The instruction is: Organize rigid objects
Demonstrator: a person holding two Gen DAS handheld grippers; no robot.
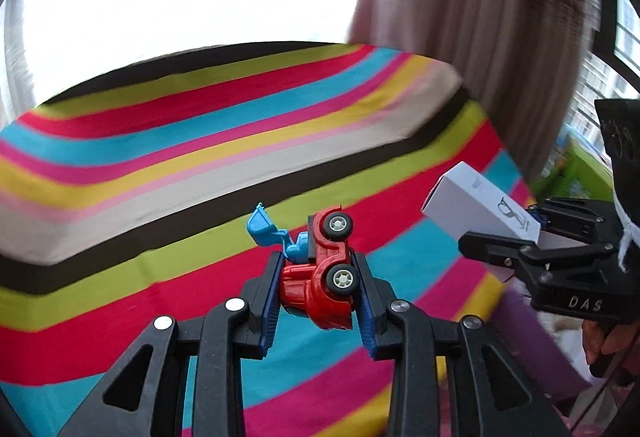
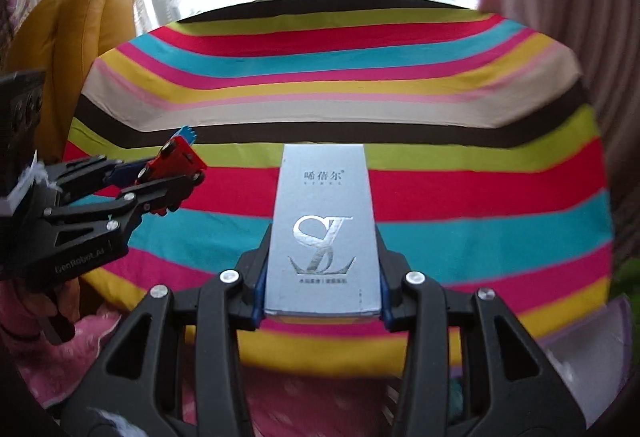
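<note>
My left gripper [image 1: 316, 261] is shut on a red toy truck [image 1: 326, 277] with a blue scoop [image 1: 262, 223]. The truck lies on its side between the blue pads, above the striped cloth [image 1: 160, 197]. My right gripper [image 2: 322, 241] is shut on a tall silver-white box [image 2: 324, 229] with a shiny logo; the box points away from the camera. In the left wrist view the right gripper [image 1: 504, 241] and its box [image 1: 476, 203] hang at the right. The right wrist view has the left gripper [image 2: 168, 183] and the truck [image 2: 176, 157] at the left.
The striped cloth [image 2: 480, 177] covers a raised flat surface ahead of both grippers. Yellow cushions [image 2: 96, 9] stand at the far left, a pale curtain [image 1: 480, 17] at the far right. Pink fabric [image 2: 320, 393] lies below, a purple thing [image 2: 592, 337] at the right.
</note>
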